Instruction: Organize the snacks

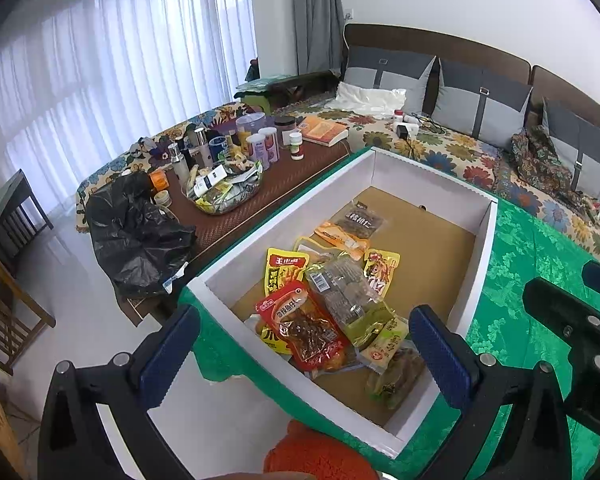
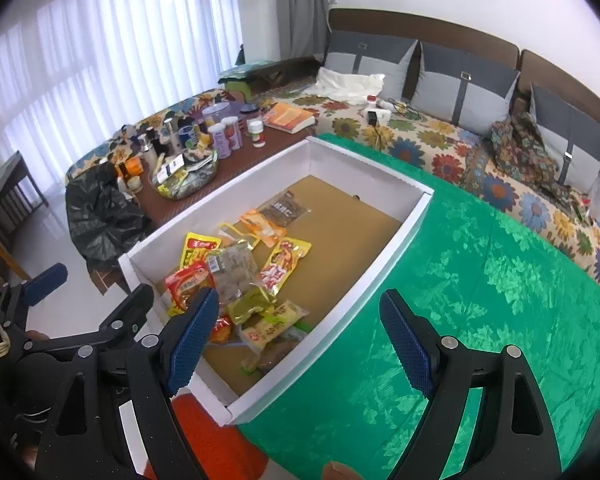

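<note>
Nearest to the cameras, both tools hang above the near end of a white box (image 1: 380,164) that stands on a green cloth (image 2: 500,280). The left gripper (image 1: 304,354) has its blue-padded fingers (image 1: 444,360) spread wide, with nothing between them. The right gripper (image 2: 300,340) is also spread wide and holds nothing; it is over the right wall of the box.

The snacks lie inside the box on its brown cardboard floor, in a loose heap at the near and middle part. A red fish-snack packet (image 1: 308,324) lies on top at the near left, partly over a yellow packet (image 1: 283,272). Just beside it on the right lies a clear bag with brown pieces (image 1: 344,288), and a pale yellow packet (image 1: 384,344) touches its near end. Farther in are an orange packet (image 1: 340,236) and a dark packet (image 1: 362,218).

Beyond the box, on the left, a low brown table (image 1: 259,208) carries bottles and jars, a book (image 1: 324,130) and a black plastic bag (image 1: 139,236). Farthest is a sofa with a flowered cover (image 2: 440,148).
</note>
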Tool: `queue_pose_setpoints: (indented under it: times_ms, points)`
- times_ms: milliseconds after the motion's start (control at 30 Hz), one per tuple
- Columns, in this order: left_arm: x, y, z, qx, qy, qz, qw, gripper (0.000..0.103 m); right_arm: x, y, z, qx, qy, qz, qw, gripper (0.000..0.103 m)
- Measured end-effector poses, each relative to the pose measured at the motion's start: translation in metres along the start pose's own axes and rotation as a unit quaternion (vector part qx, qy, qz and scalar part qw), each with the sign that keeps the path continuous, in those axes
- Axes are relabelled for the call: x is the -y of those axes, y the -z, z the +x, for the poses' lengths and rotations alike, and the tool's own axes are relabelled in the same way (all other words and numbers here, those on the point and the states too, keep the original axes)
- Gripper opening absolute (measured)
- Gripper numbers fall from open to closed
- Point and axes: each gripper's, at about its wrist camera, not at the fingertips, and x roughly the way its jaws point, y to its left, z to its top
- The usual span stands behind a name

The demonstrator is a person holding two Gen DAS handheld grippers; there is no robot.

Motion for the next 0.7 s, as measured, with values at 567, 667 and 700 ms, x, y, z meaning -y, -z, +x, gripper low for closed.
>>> queue_pose_setpoints:
  times_ms: [567,667,700]
  points:
    - [-0.018,-0.001,0.005,0.008,-0.025,-0.016,0.9995,0.103,-0.014,-0.004,0.008,-0.002,0.006,-0.016,1.000,0.086]
    - [-0.016,0.000,0.006,0.008,-0.028,-0.015,0.9995,0.103,-0.013,-0.003,0.011,-0.006,0.006,-0.015,1.000,0.086]
    - [-0.016,0.000,0.007,0.007,-0.029,-0.014,0.9994,0.103,-0.013,-0.003,0.012,-0.006,0.006,-0.014,1.000,0.086]
